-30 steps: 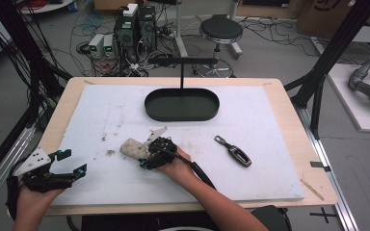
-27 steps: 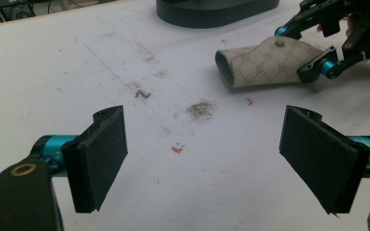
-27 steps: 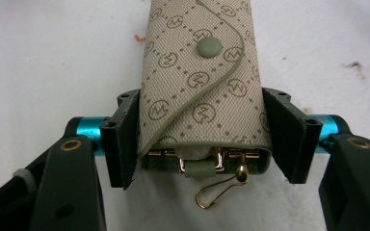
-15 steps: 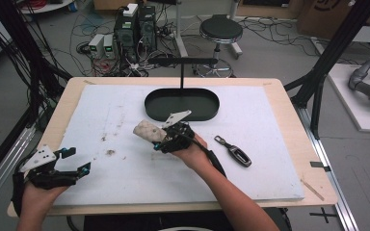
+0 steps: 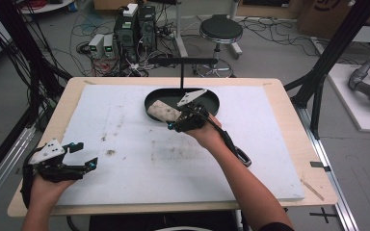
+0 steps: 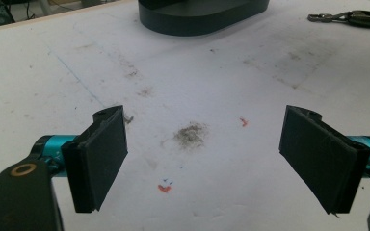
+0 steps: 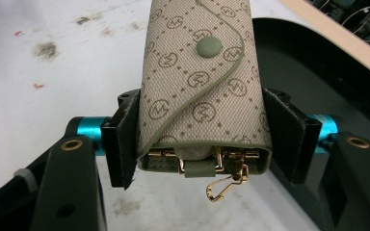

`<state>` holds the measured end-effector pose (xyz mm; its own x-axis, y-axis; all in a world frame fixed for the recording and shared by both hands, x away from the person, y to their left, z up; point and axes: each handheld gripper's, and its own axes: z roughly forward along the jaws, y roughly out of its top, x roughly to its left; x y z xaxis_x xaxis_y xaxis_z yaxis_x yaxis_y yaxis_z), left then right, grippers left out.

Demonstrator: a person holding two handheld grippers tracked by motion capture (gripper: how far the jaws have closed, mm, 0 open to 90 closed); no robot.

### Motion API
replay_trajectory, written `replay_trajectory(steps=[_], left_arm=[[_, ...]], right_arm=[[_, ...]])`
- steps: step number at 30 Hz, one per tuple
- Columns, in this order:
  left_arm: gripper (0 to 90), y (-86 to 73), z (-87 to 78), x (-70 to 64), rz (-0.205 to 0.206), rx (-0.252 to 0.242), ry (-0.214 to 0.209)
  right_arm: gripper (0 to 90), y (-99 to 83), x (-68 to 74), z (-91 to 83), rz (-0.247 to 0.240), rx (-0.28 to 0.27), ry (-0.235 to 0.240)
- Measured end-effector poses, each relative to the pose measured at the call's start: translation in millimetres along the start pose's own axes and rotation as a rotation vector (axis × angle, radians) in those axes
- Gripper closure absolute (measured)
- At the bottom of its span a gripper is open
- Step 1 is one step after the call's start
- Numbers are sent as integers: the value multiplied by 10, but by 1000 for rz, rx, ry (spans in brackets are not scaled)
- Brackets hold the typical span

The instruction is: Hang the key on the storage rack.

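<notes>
Between your left gripper's (image 5: 79, 155) wide-apart jaws lay bare white mat (image 6: 197, 86), with nothing on it ahead until the black tray (image 6: 202, 12) at the far side. A car key (image 6: 351, 18) lay off to the right of that path, near the mat's right part.

Your right gripper (image 5: 173, 120), clamped on the patterned pouch (image 7: 200, 86), hung over the tray's (image 5: 212, 98) near-left rim. A thin black post (image 5: 181, 77) rose from the tray's back edge, topped by a crossbar (image 5: 192, 61), and stood just behind that gripper. The mat's left half (image 5: 120, 125) between your two hands lay open. Your right forearm (image 5: 241, 183) crossed the mat's near right part.
</notes>
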<state>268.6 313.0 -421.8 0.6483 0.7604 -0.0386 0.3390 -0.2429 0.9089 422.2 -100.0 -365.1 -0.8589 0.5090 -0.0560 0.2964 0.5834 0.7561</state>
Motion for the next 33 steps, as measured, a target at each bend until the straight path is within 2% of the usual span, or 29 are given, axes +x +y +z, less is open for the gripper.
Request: replay_trajectory(steps=[5,10,11,14,15,16,17,19,20,22,23,24,25,28,30,33], left_arm=[[170,34,57,12,8,3,-9],[170,61,114,12,15,7,-20],[170,67,123,12,17,9,-19],[170,84,151,12,19,8,-24],[170,88,157,13,22,9,-25],[170,92,165,11,20,9,-26],[170,96,172,12,24,10,-27],[170,101,185,10,24,12,-30],[170,104,194,9,24,10,-30],[170,105,204,6,24,13,-31],[170,105,207,5,25,14,-31],[170,105,211,6,28,15,-32],[170,103,213,4,26,16,-33],[170,99,213,6,26,18,-30],[170,96,210,11,27,19,-29],[170,84,205,17,24,21,-26]], right_arm=[[363,1,-79,1,4,5,-5],[363,41,-198,-12,-9,10,-35],[363,57,-267,-20,-2,5,-37],[363,69,-333,-25,0,11,-51],[364,82,-409,-20,-4,23,-59],[364,82,-409,-20,-4,23,-59],[364,78,-486,-12,5,14,-63],[364,72,-527,-1,14,12,-62],[364,61,-606,35,22,21,-75],[364,54,-648,57,23,30,-77],[364,57,-730,104,24,61,-82],[364,57,-730,104,24,61,-82],[364,45,-801,145,33,54,-88],[364,24,-865,209,39,55,-83],[364,-27,-936,337,39,87,-81],[364,-66,-980,417,34,104,-88]])
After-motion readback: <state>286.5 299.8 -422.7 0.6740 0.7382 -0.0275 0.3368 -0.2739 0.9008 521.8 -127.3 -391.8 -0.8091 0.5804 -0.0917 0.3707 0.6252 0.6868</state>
